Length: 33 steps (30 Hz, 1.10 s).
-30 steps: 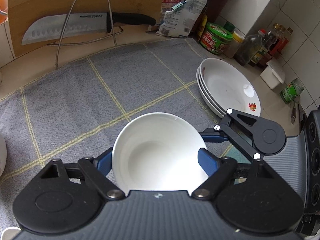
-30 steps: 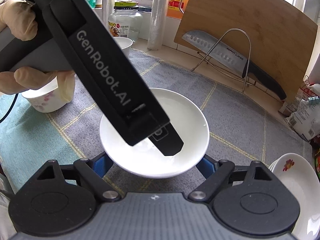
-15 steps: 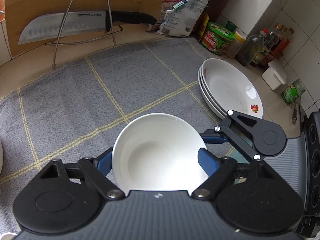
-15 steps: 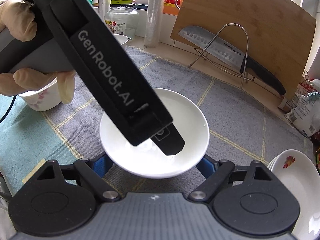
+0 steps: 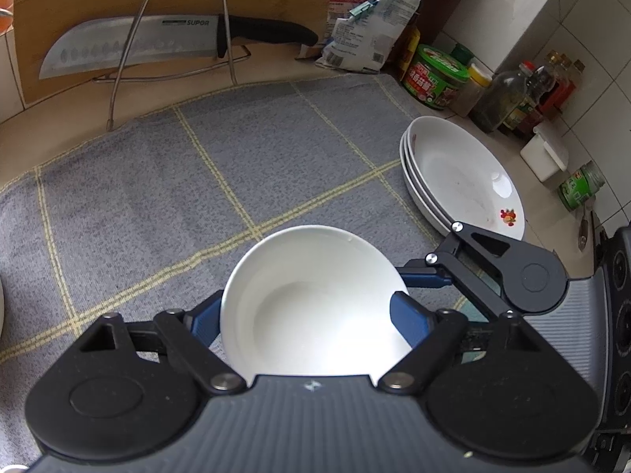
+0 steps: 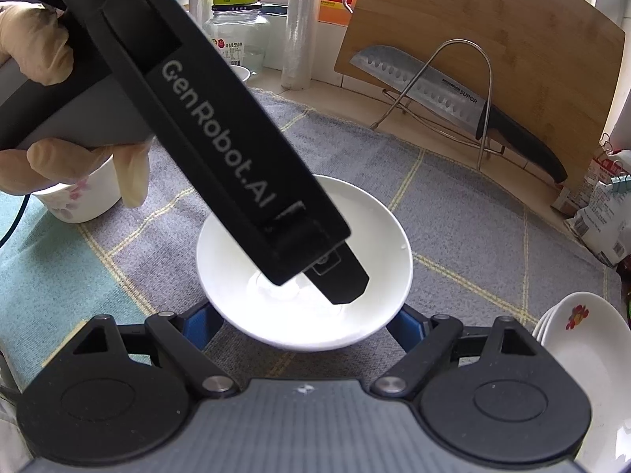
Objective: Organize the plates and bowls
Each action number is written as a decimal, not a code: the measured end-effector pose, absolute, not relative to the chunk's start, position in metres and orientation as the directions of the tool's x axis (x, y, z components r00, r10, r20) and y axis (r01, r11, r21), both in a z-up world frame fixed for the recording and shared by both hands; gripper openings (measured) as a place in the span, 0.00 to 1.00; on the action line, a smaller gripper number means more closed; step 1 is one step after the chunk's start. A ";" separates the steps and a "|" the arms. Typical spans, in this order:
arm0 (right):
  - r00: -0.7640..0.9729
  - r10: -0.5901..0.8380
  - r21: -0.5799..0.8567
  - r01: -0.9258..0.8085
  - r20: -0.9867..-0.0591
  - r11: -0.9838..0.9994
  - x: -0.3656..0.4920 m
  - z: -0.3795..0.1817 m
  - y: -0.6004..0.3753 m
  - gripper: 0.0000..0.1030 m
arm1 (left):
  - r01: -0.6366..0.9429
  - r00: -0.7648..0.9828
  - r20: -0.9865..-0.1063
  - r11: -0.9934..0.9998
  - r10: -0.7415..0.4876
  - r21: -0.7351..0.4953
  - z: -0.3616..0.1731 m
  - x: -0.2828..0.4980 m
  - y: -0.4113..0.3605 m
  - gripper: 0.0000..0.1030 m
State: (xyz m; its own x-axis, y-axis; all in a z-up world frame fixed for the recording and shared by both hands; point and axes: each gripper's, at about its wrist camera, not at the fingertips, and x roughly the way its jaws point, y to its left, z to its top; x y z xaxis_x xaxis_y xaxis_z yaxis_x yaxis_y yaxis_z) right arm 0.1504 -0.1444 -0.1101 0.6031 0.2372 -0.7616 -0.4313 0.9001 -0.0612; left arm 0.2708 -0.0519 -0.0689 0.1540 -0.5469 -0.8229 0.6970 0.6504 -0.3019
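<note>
Bowl (image 5: 315, 303) near rim hidden; left tool (image 5: 311, 315), right tool (image 6: 303, 323) wide, gripping nothing.

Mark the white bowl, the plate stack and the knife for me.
bowl (image 5: 315, 307), left wrist view, inner floor.
plate stack (image 5: 457, 173), left wrist view, top plate's well.
knife (image 6: 430, 86), right wrist view, middle of blade.
</note>
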 end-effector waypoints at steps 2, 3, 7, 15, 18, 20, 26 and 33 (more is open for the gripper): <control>0.602 0.241 -0.052 -0.427 -0.761 0.903 0.153 -0.110 -0.146 0.89 | 0.696 0.157 -0.822 0.651 -0.548 -0.301 -0.070 0.272 -0.052 0.84; 0.602 0.244 -0.046 -0.425 -0.760 0.904 0.153 -0.110 -0.147 0.89 | 0.694 0.159 -0.821 0.653 -0.548 -0.302 -0.070 0.272 -0.052 0.84; 0.604 0.253 -0.030 -0.417 -0.756 0.908 0.153 -0.109 -0.148 0.96 | 0.687 0.155 -0.811 0.651 -0.565 -0.323 -0.071 0.274 -0.052 0.88; 0.620 0.230 -0.050 -0.400 -0.751 0.915 0.149 -0.107 -0.152 1.00 | 0.672 0.249 -0.807 0.695 -0.535 -0.254 -0.058 0.267 -0.038 0.94; 0.616 0.221 -0.063 -0.404 -0.756 0.913 0.141 -0.106 -0.151 1.00 | 0.658 0.300 -0.795 0.718 -0.527 -0.227 -0.046 0.261 -0.026 0.95; 0.618 0.227 -0.051 -0.399 -0.752 0.916 0.137 -0.102 -0.152 1.00 | 0.645 0.341 -0.783 0.736 -0.520 -0.207 -0.038 0.256 -0.018 0.96; 0.627 0.285 0.040 -0.376 -0.725 0.926 0.133 -0.083 -0.154 1.00 | 0.598 0.417 -0.747 0.775 -0.517 -0.203 -0.022 0.244 0.010 0.96; 0.624 0.221 0.012 -0.321 -0.749 0.947 0.126 -0.074 -0.105 1.00 | 0.637 0.434 -0.709 0.745 -0.556 -0.195 -0.009 0.231 0.062 0.96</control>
